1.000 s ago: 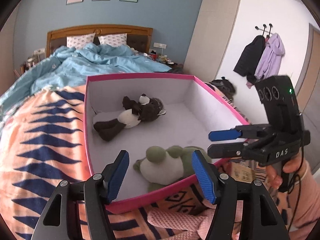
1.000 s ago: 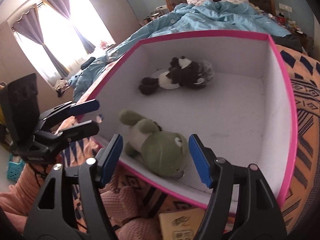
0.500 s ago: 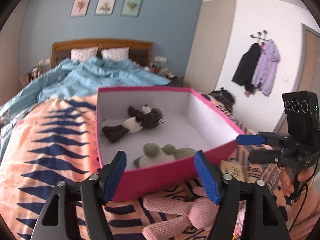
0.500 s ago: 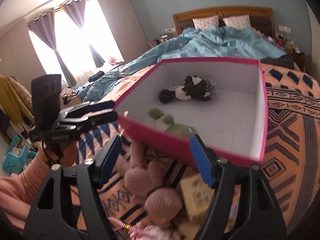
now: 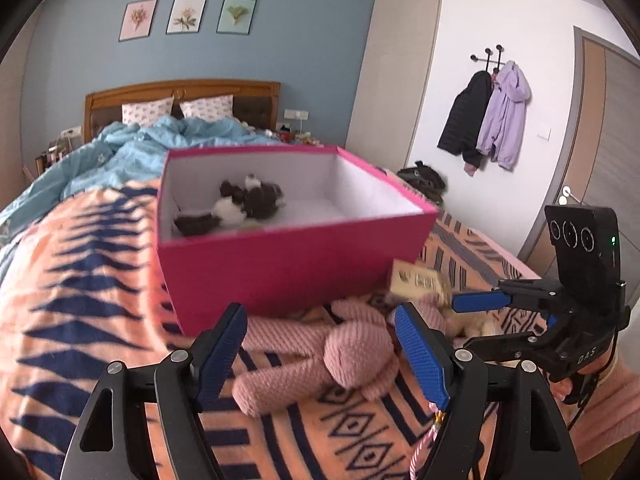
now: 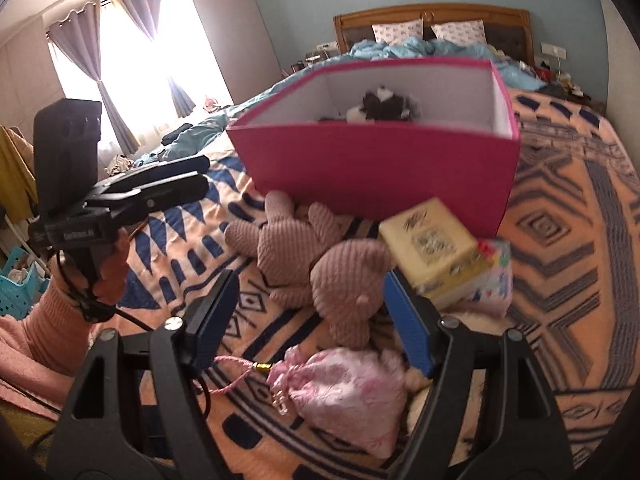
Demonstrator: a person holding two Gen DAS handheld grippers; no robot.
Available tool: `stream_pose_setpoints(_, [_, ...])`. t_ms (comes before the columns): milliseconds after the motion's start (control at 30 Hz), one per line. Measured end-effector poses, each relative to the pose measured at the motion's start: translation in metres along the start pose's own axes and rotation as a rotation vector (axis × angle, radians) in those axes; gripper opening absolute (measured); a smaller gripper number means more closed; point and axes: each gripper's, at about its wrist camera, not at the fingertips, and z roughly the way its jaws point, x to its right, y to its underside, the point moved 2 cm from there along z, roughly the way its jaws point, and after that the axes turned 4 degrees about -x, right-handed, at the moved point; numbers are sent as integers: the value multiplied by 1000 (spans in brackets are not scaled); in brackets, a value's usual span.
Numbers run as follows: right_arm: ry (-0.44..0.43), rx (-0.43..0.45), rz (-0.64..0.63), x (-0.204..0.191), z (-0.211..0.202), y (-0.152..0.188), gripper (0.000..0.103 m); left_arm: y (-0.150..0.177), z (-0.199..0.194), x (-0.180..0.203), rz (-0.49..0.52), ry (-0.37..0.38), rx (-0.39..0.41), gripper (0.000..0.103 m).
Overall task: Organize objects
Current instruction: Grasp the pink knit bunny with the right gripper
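A pink box point(image 5: 288, 264) point(image 6: 380, 168) stands on the patterned blanket with a black-and-white plush point(image 5: 244, 204) point(image 6: 384, 106) inside. A pink knitted plush point(image 5: 320, 356) point(image 6: 320, 264) lies in front of the box. My left gripper point(image 5: 320, 356) is open and low over this plush. My right gripper point(image 6: 308, 320) is open, with the plush head between its fingers; it also shows at the right of the left wrist view point(image 5: 480, 320). A pink satin pouch point(image 6: 344, 392) lies just in front of the right gripper.
A yellowish small box point(image 6: 432, 248) point(image 5: 420, 280) rests on a printed packet point(image 6: 492, 280) right of the plush. A blue duvet point(image 5: 132, 152) covers the far bed. Coats point(image 5: 488, 116) hang on the right wall. A blue basket point(image 6: 16, 280) stands on the floor at left.
Both grippers have pulled back from over the box and dropped lower, down to the pink plush in front of it. Both stay open. The green plush in the box is out of sight now.
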Motion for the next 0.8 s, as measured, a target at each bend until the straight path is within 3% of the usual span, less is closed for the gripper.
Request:
stream_pose_setpoints(267, [49,-56,38,-2,23,14,76,22,14,4,-28,24,-59,78])
stream_pose_setpoints(467, [83,-40,57,1,29,10,75,31,24,4,-36,29,-98,78])
stream_pose_setpoints(667, [124,-36,61,1,35,5,66,33,31,6,-34,28,-119,78])
stream_pose_setpoints(800, [139,-32,84,7,36,3,53,32,36,7,-27,28,-135,78])
